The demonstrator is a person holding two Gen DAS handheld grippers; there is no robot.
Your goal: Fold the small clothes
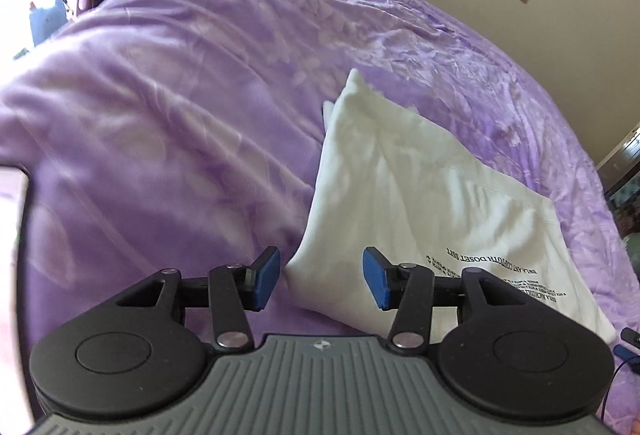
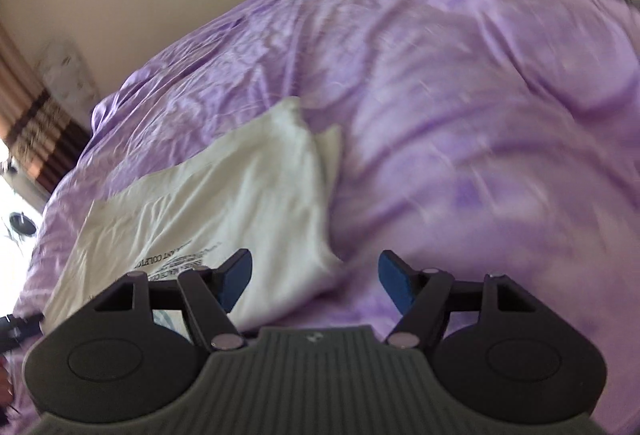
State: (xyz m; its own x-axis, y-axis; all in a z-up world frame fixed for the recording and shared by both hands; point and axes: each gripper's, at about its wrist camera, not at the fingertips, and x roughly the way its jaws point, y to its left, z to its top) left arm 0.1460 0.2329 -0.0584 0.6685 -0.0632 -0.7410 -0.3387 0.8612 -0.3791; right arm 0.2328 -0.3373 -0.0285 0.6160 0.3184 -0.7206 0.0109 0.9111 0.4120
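Right wrist view motion-blurred — purple bedspread (image 2: 460,123) detail smeared on the right; white garment (image 1: 420,195) has black print (image 1: 500,275) partly hidden behind left gripper (image 1: 322,281) linkage, upside down, too small to read, near edge cut off.

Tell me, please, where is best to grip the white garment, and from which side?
Probably the near corners of the white garment, which lies flat on the purple bedspread. The open left gripper and right gripper each straddle one; come in low from the near edge.
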